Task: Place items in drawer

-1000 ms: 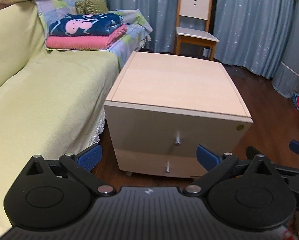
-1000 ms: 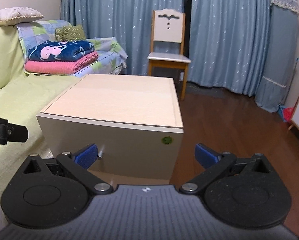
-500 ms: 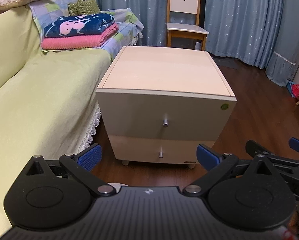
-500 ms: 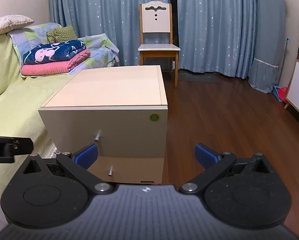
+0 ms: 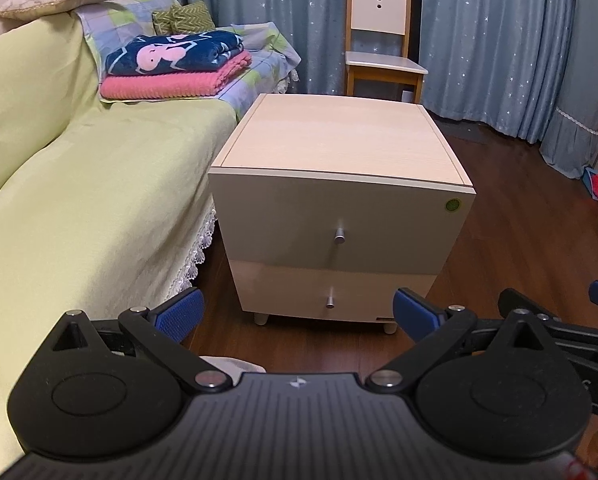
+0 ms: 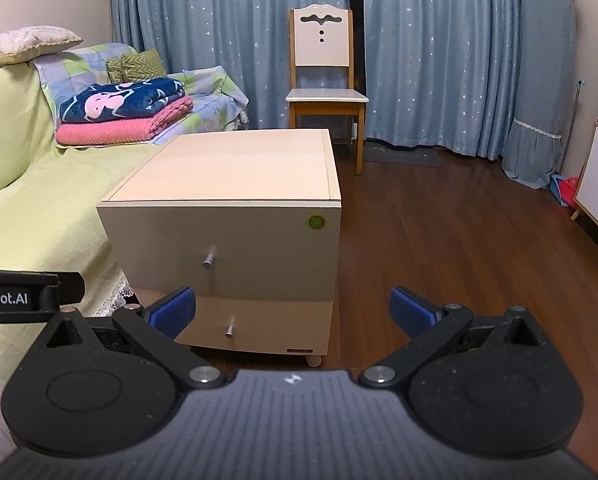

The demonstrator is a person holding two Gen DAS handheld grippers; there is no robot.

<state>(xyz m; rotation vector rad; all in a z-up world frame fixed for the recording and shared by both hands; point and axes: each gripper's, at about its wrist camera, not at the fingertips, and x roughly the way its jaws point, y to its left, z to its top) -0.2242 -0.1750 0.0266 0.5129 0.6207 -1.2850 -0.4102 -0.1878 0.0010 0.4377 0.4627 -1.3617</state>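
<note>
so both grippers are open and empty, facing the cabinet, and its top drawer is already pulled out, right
Not quite: the top drawer is shut, its front flush with the cabinet, as the left wrist view shows. The rest holds: the left gripper and right gripper are open, empty and face the cabinet.

Setting: a home, a living room by the look of it. A sofa [image 5: 79,184] draped in a pale green cover is seen on the left, with folded blankets [image 5: 171,68] and cushions [image 5: 183,18] stacked at its far end. Blue star-print curtains [image 6: 227,40] are hung full length across the back wall. A wooden chair [image 6: 323,76] is placed before them. A small two-drawer cabinet [image 5: 339,216] is stood on dark wood flooring [image 6: 459,248] beside the sofa.
</note>
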